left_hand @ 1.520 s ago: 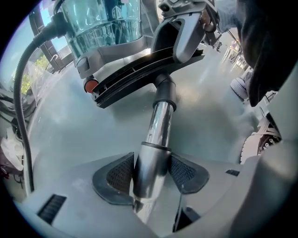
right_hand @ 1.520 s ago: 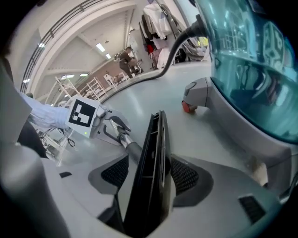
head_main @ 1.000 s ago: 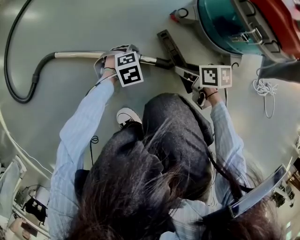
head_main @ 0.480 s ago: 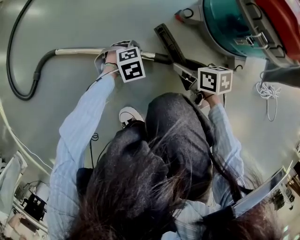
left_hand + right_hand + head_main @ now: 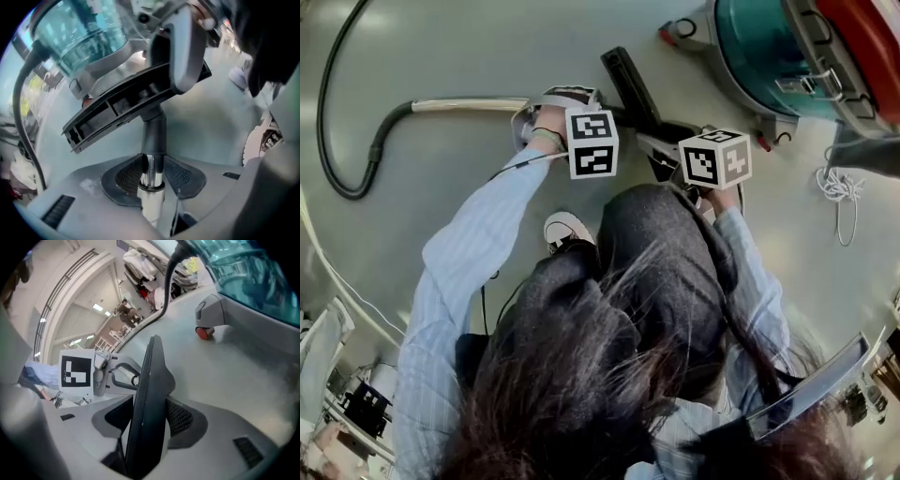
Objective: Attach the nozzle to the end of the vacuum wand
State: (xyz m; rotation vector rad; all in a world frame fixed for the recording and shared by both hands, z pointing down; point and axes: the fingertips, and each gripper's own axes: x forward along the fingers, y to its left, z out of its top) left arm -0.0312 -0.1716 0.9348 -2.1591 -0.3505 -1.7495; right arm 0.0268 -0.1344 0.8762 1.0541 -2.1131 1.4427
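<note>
A chrome vacuum wand (image 5: 151, 176) runs up between the pads of my left gripper (image 5: 152, 180), whose jaws are closing on it. The wand's end sits inside the black neck of the flat black nozzle (image 5: 122, 105). In the head view the wand (image 5: 469, 105) lies across the floor, with my left gripper (image 5: 567, 98) over its right end. My right gripper (image 5: 147, 420) has the nozzle (image 5: 150, 394) edge-on between its pads, and its jaws are closing tighter. In the head view the nozzle (image 5: 628, 84) reaches up and left from my right gripper (image 5: 675, 150).
A teal vacuum body (image 5: 769, 47) with a red wheel (image 5: 205, 333) stands at the upper right. Its black hose (image 5: 337, 141) loops at the left. A white cord (image 5: 839, 187) lies on the grey floor at the right, and a white shoe (image 5: 567, 230) is below my hands.
My left gripper has slid right along the wand toward the nozzle. My right gripper has shifted left, so the two marker cubes are closer. The nozzle has swung a little more upright.
</note>
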